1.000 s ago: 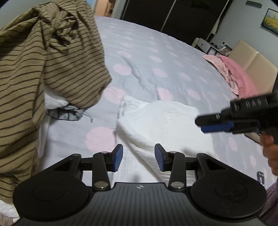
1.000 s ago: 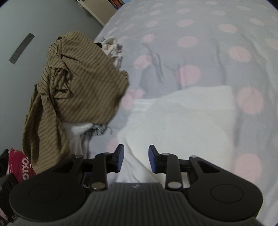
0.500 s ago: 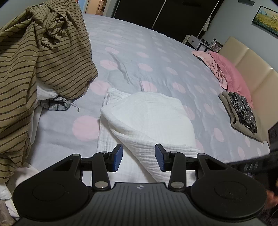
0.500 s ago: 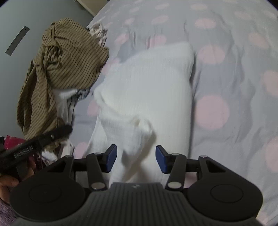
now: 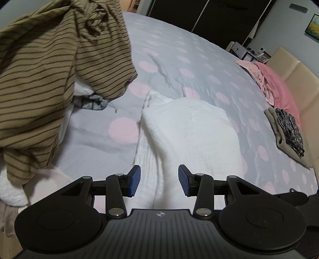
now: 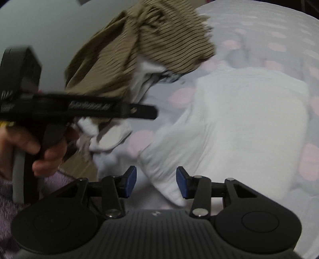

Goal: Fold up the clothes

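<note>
Folded white garment (image 5: 191, 129) lies on my polka-dot bedspread (image 5: 179, 51), beside the striped brown clothes pile (image 5: 49, 69). My left gripper (image 5: 159, 180) and right gripper (image 6: 156, 182) hover over it, jaws spread, holding nothing.

A grey bedspread (image 5: 199, 65) with pink dots is covering the bed and showing again, blurred, in the right wrist view (image 6: 275, 39). A beige padded headboard (image 5: 299, 79) is standing along the right edge, with a pink pillow (image 5: 279, 83) lying against it. Dark wardrobe doors (image 5: 209, 14) are filling the far wall, and a framed picture (image 5: 313, 25) is hanging on the grey wall to their right. A cluttered shelf unit (image 5: 249, 52) is sitting below it.
</note>
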`<state>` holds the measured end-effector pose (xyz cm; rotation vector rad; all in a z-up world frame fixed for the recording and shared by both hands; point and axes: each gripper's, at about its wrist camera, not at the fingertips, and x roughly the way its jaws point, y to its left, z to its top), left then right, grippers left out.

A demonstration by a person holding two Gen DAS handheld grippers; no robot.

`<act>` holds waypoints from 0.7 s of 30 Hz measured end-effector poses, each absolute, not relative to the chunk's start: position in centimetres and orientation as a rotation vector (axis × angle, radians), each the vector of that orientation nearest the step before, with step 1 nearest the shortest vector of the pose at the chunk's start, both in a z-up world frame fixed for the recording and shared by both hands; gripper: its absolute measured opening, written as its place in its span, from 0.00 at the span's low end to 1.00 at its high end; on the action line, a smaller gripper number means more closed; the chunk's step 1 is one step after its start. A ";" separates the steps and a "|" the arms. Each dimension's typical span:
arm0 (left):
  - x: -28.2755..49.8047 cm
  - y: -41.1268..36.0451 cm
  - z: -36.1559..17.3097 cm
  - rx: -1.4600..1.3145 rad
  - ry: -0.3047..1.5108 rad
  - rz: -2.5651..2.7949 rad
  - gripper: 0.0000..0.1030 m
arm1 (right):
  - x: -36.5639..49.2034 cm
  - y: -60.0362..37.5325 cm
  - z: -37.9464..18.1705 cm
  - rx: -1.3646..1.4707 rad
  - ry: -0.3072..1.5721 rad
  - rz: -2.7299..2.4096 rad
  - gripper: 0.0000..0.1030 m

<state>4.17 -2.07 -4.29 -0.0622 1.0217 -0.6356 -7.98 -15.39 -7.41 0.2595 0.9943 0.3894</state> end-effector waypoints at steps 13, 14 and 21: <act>2.4 -3.4 -9.1 -0.035 1.214 -0.746 0.45 | -9.1 -21.0 -8.4 0.326 1.015 0.240 0.48; 2.4 -3.9 -9.6 -0.015 1.231 -0.751 0.45 | -9.3 -21.6 -8.3 0.333 1.009 0.227 0.48; 2.0 -5.9 -12.4 0.108 1.295 -0.732 0.19 | -10.1 -24.0 -8.3 0.349 0.992 0.155 0.50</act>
